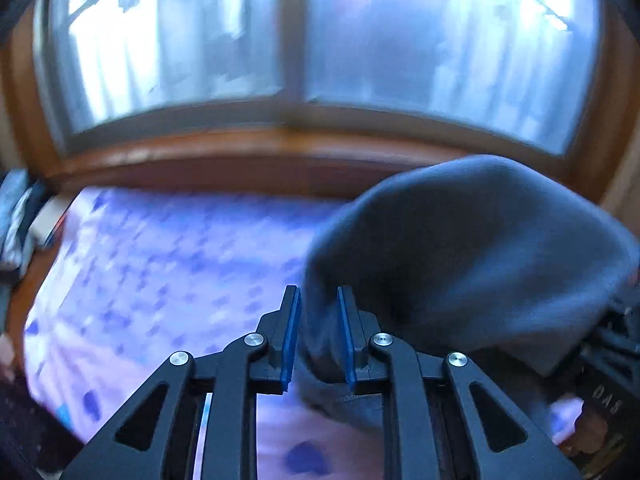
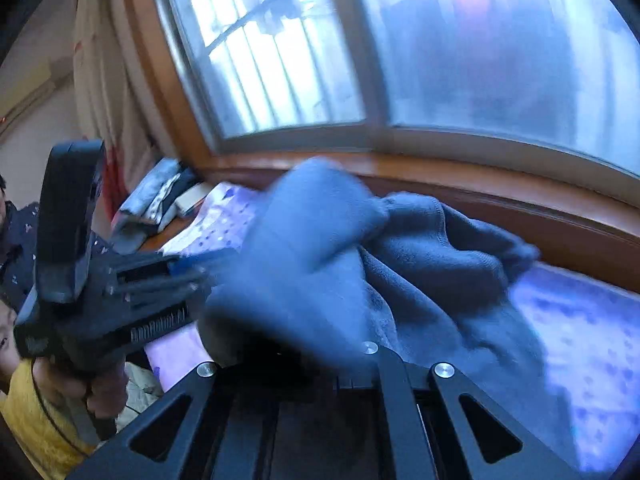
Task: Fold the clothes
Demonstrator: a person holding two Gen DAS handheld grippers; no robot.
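Motion blur smears both views, and in the right wrist view the dark blue fleece garment (image 2: pixel 400 248) drapes over the right tongs (image 2: pixel 320 356), hiding their fingertips; they are closed tight, apparently on the hidden fabric. The left tongs (image 1: pixel 318 320) stand narrow, their blue pads (image 1: pixel 294 332) pinching a fold of the garment (image 1: pixel 480 248), which billows up to their right above the lilac-patterned bedsheet (image 1: pixel 160 272) below the wooden-framed window (image 1: pixel 296 40).

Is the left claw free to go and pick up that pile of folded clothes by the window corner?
Probably not yet. The left claw is shut on the dark blue fleece garment, so it has no free grip. The folded pile lies apart, beyond the patterned sheet, with nothing across the way.
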